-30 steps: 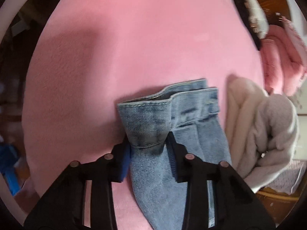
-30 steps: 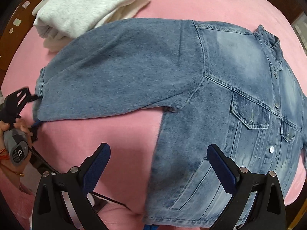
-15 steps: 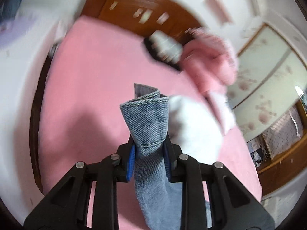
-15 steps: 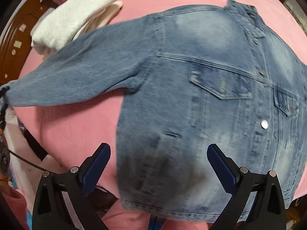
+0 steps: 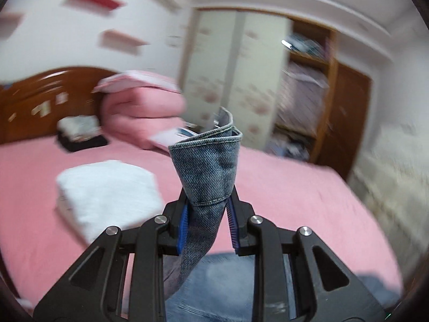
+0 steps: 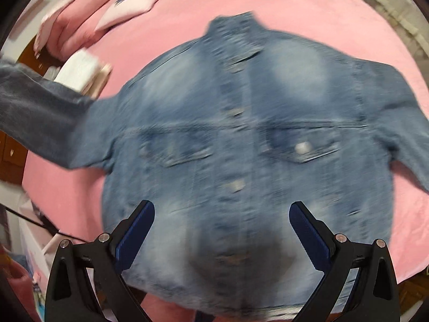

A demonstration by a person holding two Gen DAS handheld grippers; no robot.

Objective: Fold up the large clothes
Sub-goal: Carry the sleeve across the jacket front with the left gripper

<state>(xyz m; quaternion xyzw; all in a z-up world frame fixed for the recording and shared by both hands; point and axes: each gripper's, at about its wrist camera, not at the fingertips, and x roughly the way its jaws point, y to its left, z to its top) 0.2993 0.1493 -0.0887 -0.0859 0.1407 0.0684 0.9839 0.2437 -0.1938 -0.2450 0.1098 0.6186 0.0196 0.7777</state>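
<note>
A blue denim jacket (image 6: 241, 139) lies front up on the pink bed (image 6: 308, 8), collar at the far side. Its left sleeve (image 6: 34, 110) is lifted off the bed toward the picture's left edge. In the left wrist view my left gripper (image 5: 207, 209) is shut on the sleeve cuff (image 5: 206, 169), which stands up rolled above the pads, high over the bed. My right gripper (image 6: 221, 220) hangs open above the jacket's lower front, with nothing between its fingers (image 6: 136, 230).
A folded white garment (image 5: 107, 190) lies on the pink bed (image 5: 295, 187) at the left, also the white garment (image 6: 80, 69). Folded pink bedding (image 5: 142, 110) and a dark item (image 5: 80, 134) sit by the wooden headboard (image 5: 40, 99). A wardrobe (image 5: 295, 94) stands beyond the bed.
My left gripper rose from the bed with the cuff and rolled, now facing the room. My right gripper slid from the sleeve side to above the jacket's middle, still open.
</note>
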